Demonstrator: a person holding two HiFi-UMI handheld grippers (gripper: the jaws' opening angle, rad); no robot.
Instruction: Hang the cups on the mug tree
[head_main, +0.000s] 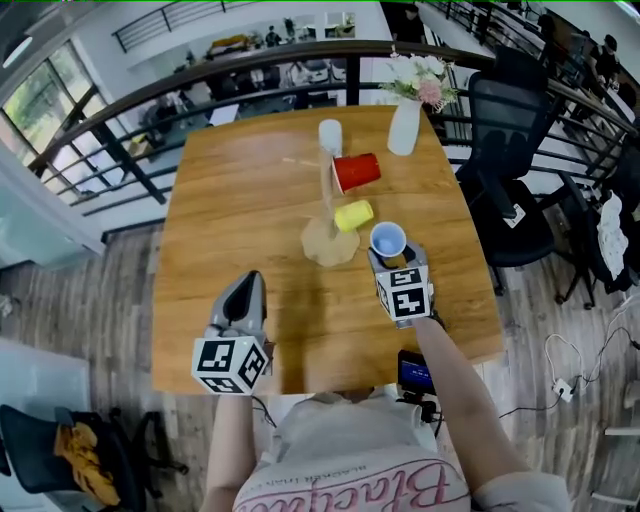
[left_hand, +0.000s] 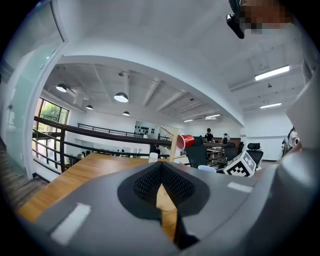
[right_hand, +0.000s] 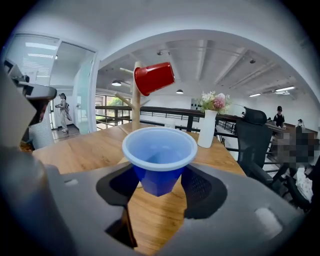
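Observation:
The wooden mug tree (head_main: 327, 200) stands mid-table on its round base. A red cup (head_main: 356, 172) and a yellow cup (head_main: 353, 215) hang on its pegs. A white cup (head_main: 330, 136) is just behind the tree. My right gripper (head_main: 390, 256) is shut on a blue cup (head_main: 388, 241), upright and lifted, just right of the tree's base. In the right gripper view the blue cup (right_hand: 159, 157) sits between the pads (right_hand: 200, 186), with the red cup (right_hand: 154, 77) above it on the tree (right_hand: 135, 97). My left gripper (head_main: 247, 292) is shut and empty near the front left.
A white vase of flowers (head_main: 405, 122) stands at the table's (head_main: 220, 200) far right. Black office chairs (head_main: 512, 150) crowd the right side. A railing (head_main: 200, 85) runs behind the table. A small device with a screen (head_main: 415, 372) sits at the near edge.

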